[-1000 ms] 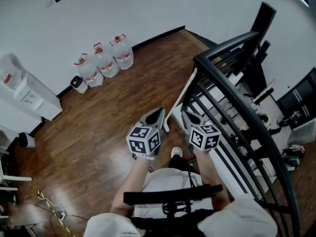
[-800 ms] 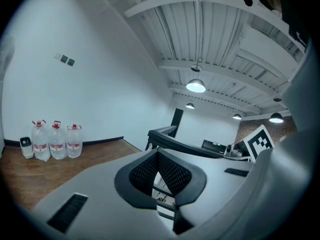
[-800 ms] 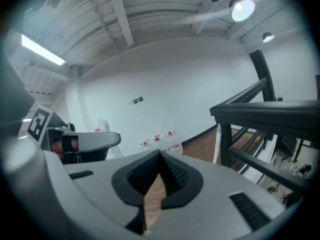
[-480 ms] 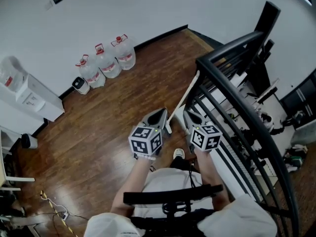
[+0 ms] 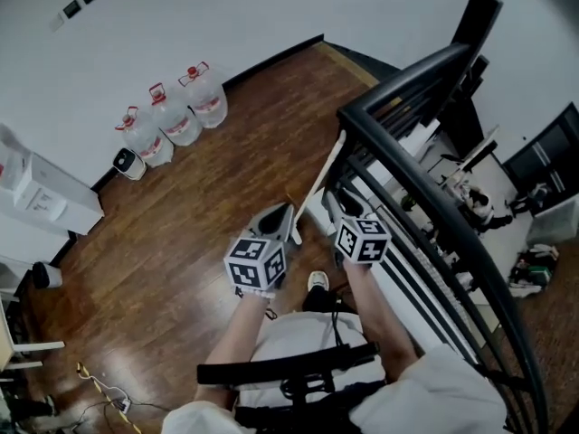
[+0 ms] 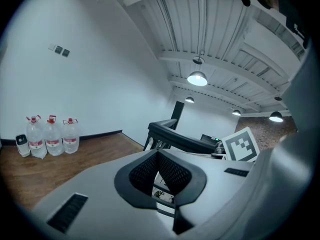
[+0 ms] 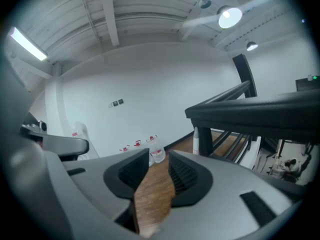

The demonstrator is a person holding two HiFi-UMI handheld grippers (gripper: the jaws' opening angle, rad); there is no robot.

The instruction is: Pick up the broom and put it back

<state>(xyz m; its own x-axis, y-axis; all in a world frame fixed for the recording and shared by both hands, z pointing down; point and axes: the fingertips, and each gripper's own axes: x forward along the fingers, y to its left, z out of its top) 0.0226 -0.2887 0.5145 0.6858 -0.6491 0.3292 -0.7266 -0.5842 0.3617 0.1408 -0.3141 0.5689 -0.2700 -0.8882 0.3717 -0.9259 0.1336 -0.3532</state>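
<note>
So the broom [image 5: 323,175] is leaning against the near end of the black railing [image 5: 425,197]. Its pale handle runs from the railing's top corner down at a slant to the wood floor [image 5: 181,224] just off the railing's foot. I can't really make out the brush end from the head view, since it's tucked in low by the railing base. Both grippers are just short of the railing, side by side, pointing toward the lower part of the handle. The left gripper [image 5: 289,212] is on the far side of the handle from the railing, and its tip sits right next to the stick, but I can't tell if it actually touches. In its own view the left gripper [image 6: 157,153] has its jaws pinched together at the tips with nothing caught in them. The right gripper [image 5: 334,204] is the one closer to the railing, practically alongside the bars. Its own view shows the right gripper [image 7: 159,160] with jaws parted and opening, only bare floor showing through the gap, so it's not gripping anything. Well away from the railing, three water bottles [image 5: 172,119] stand in a row against the white wall [image 5: 226,16]. One of the person's shoes [image 5: 317,281] pokes out just behind the grippers.
</note>
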